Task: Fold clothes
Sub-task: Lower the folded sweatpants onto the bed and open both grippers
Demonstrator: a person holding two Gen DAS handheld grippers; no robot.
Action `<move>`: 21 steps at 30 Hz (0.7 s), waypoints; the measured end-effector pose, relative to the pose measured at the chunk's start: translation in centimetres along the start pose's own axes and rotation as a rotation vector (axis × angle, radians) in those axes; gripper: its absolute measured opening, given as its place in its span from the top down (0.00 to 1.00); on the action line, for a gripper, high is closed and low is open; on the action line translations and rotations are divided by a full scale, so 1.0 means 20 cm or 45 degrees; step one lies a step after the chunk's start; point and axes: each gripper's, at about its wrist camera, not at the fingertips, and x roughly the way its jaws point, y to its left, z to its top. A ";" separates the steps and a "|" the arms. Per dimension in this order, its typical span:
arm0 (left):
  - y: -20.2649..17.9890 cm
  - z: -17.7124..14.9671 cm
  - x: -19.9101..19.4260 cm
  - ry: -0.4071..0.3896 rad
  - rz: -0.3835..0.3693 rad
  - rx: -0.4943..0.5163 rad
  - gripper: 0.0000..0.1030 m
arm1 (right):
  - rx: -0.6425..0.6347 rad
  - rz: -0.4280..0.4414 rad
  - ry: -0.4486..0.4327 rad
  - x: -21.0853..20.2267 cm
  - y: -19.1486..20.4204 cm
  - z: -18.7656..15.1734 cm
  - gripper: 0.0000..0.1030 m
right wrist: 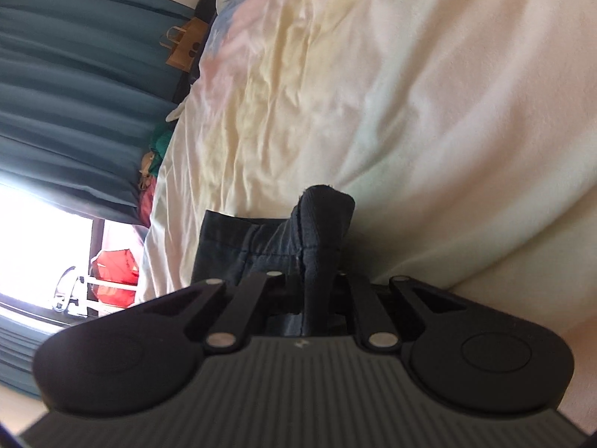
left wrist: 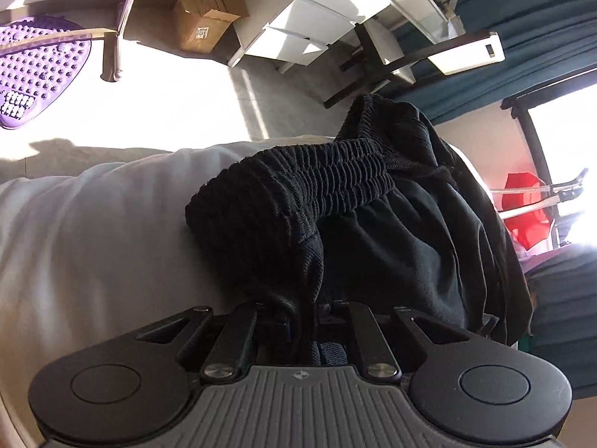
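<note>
A pair of black shorts (left wrist: 373, 231) with a ribbed elastic waistband (left wrist: 298, 186) hangs bunched in front of my left gripper (left wrist: 304, 321). The left gripper is shut on the cloth just below the waistband. In the right wrist view my right gripper (right wrist: 311, 295) is shut on another dark edge of the shorts (right wrist: 321, 224), which sticks up between the fingers. The fingertips of both grippers are hidden by the cloth. Below lies the bed's pale sheet (right wrist: 373, 93).
A pale bed cover (left wrist: 93, 242) lies left of the shorts. A cardboard box (left wrist: 205, 11), a purple studded mat (left wrist: 33, 71) and a white shelf unit (left wrist: 317, 18) stand on the floor. Teal curtains (right wrist: 74, 93), a window and a red bag (right wrist: 115, 268) are beside the bed.
</note>
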 end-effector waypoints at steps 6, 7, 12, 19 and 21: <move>-0.08 0.03 0.03 0.003 0.017 0.111 0.77 | -0.040 -0.037 0.025 0.01 -0.02 0.00 0.90; -0.10 0.03 0.02 0.005 0.029 0.138 0.75 | -0.024 -0.041 0.032 0.00 -0.02 0.00 0.88; -0.25 -0.01 -0.05 0.012 0.132 0.302 0.23 | -0.056 -0.076 0.001 -0.14 0.04 0.00 0.39; -0.56 -0.27 -0.26 -0.207 0.207 0.679 0.05 | -0.540 -0.027 -0.060 -0.42 0.32 -0.14 0.26; -0.65 -0.38 -0.30 -0.266 0.170 0.750 0.05 | -0.694 0.000 -0.067 -0.50 0.41 -0.21 0.26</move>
